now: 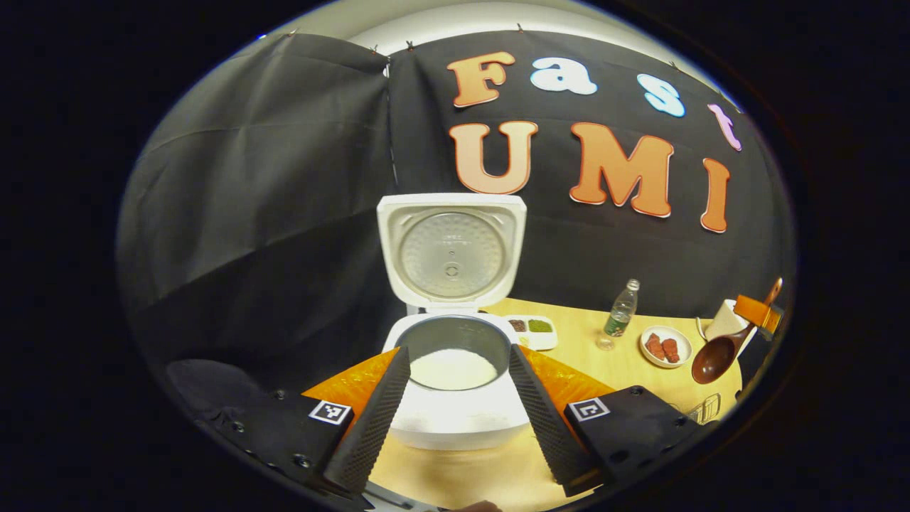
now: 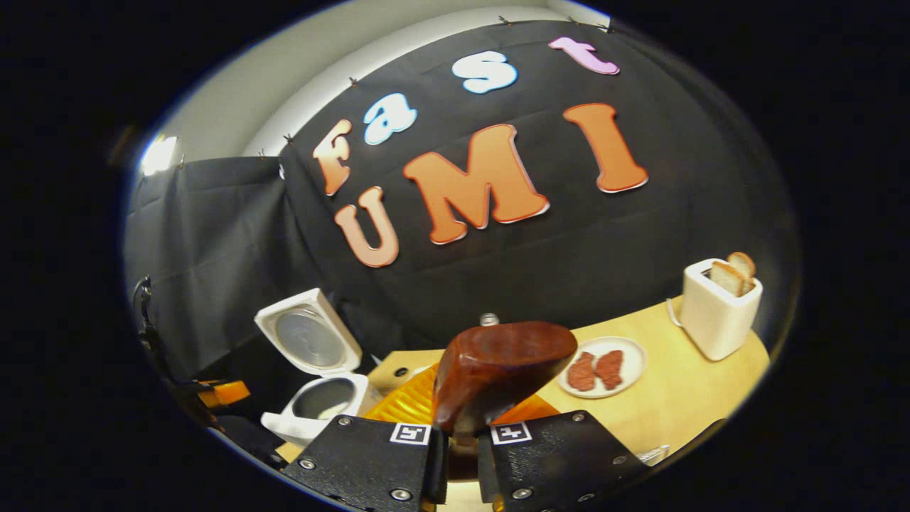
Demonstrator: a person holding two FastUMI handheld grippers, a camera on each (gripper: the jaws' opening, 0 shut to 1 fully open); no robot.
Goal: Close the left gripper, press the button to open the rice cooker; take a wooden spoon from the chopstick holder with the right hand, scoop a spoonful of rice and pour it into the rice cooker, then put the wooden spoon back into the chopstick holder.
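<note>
Left tool [image 1: 458, 398]: your fingers stand spread wide apart and hold nothing; the rice cooker sits between them at 12 o'clock.
Rice cooker [image 1: 455, 419]: lid [image 1: 451, 249] raised upright; the inner pot [image 1: 455, 345] is exposed with white rice in its bottom. In your right gripper view the cooker [image 2: 313, 412] lies at 9 o'clock, lid up.
Right tool [image 2: 461, 455]: your fingers are clamped together on the handle of the wooden spoon [image 2: 498, 370]; the bowl of the spoon rises just ahead of the fingertips, tilted toward 2 o'clock.
Right tool seen from the left gripper view: it appears at 3 o'clock [image 1: 757, 313], carrying the wooden spoon [image 1: 718, 355] with its bowl low, above the tabletop [image 1: 604, 363].
Plate [image 2: 604, 366]: at 2 o'clock past the spoon, on the tabletop, holding two reddish pieces.
Toaster [image 2: 718, 313]: at 3 o'clock in the right gripper view, bread slices standing in its slots.
Bottle [image 1: 621, 313]: upright, between the cooker and the plate.
Small dish [image 1: 532, 328]: just beside the cooker at 1 o'clock, brown and green contents.
</note>
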